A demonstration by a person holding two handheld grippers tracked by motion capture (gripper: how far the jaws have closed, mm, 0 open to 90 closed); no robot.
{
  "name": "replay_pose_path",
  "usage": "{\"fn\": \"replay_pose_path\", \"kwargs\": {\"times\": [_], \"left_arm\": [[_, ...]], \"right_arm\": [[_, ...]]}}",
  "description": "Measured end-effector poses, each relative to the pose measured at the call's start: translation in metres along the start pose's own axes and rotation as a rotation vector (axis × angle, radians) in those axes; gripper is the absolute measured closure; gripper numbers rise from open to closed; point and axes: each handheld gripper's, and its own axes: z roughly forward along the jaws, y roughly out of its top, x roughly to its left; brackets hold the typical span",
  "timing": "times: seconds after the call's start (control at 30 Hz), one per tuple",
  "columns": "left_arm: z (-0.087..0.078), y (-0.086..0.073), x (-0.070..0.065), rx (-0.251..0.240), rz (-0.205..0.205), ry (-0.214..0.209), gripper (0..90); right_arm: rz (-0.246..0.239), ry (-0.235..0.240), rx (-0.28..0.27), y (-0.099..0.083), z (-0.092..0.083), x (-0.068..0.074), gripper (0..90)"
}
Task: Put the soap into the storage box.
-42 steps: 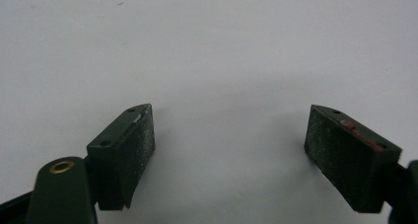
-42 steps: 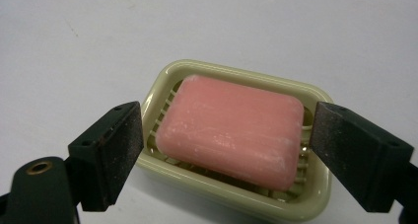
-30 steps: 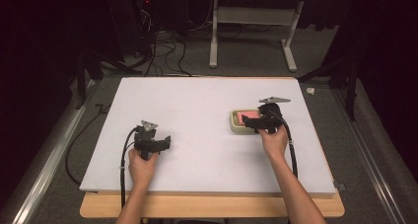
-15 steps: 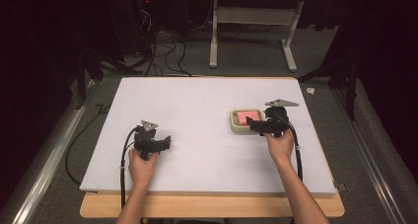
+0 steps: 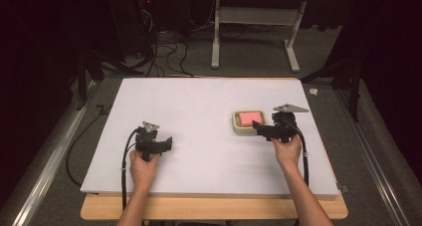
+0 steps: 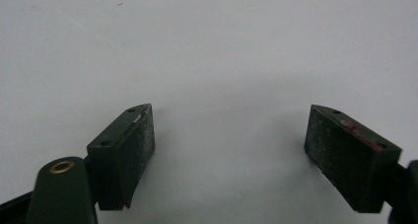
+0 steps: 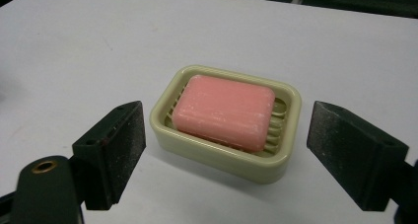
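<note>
A pink bar of soap [image 7: 226, 111] lies in a cream soap dish [image 7: 167, 134] on the white table; in the high view the soap [image 5: 249, 118] and dish [image 5: 235, 124] sit right of centre. My right gripper [image 5: 257, 127] is open just right of the dish, its jaws pointing left at it. In the right gripper view the right gripper [image 7: 224, 157] has its jaws spread wider than the dish, which lies just beyond them. My left gripper [image 5: 168, 143] rests at the front left, open, and in its own view the left gripper [image 6: 229, 147] has bare table between its jaws.
The white table top [image 5: 199, 106] lies on a wooden board [image 5: 214, 208]. Cables [image 5: 124, 159] trail from each gripper toward the front edge. Behind the table stand a metal frame's legs [image 5: 215, 37] and floor cables [image 5: 164, 42]. A small pale object [image 5: 313, 91] lies off the far right corner.
My right gripper has drawn back to the right, off the soap dish, and now sits beside it. The left gripper has stayed put.
</note>
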Motion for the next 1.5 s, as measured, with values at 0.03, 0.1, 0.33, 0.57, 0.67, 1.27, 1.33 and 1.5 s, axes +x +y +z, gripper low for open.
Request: {"fn": "replay_pose_path", "kwargs": {"times": [0.03, 0.1, 0.33, 0.57, 0.67, 1.27, 1.33, 1.5], "left_arm": [[0.0, 0.0, 0.0, 0.0, 0.0, 0.0, 19.9], [0.0, 0.0, 0.0, 0.0, 0.0, 0.0, 19.9], [0.0, 0.0, 0.0, 0.0, 0.0, -0.001, 19.8], [0.0, 0.0, 0.0, 0.0, 0.0, 0.0, 19.8], [0.0, 0.0, 0.0, 0.0, 0.0, -0.001, 19.9], [0.0, 0.0, 0.0, 0.0, 0.0, 0.0, 19.8], [0.0, 0.0, 0.0, 0.0, 0.0, -0.001, 19.9], [0.0, 0.0, 0.0, 0.0, 0.0, 0.0, 19.9]], "right_arm": [[0.002, 0.0, 0.0, -0.001, -0.001, -0.001, 15.7], [0.006, 0.001, -0.007, -0.002, -0.003, -0.003, 15.7], [0.015, 0.004, -0.022, -0.006, -0.013, -0.008, 15.8], [0.028, 0.006, -0.025, -0.013, -0.019, -0.013, 15.9], [0.033, 0.009, -0.034, -0.016, -0.023, -0.015, 16.3], [0.037, 0.018, -0.043, -0.033, -0.036, -0.017, 18.3], [0.043, 0.019, -0.041, -0.034, -0.037, -0.016, 18.5], [0.04, 0.03, -0.045, -0.037, -0.039, -0.013, 18.5]]}}
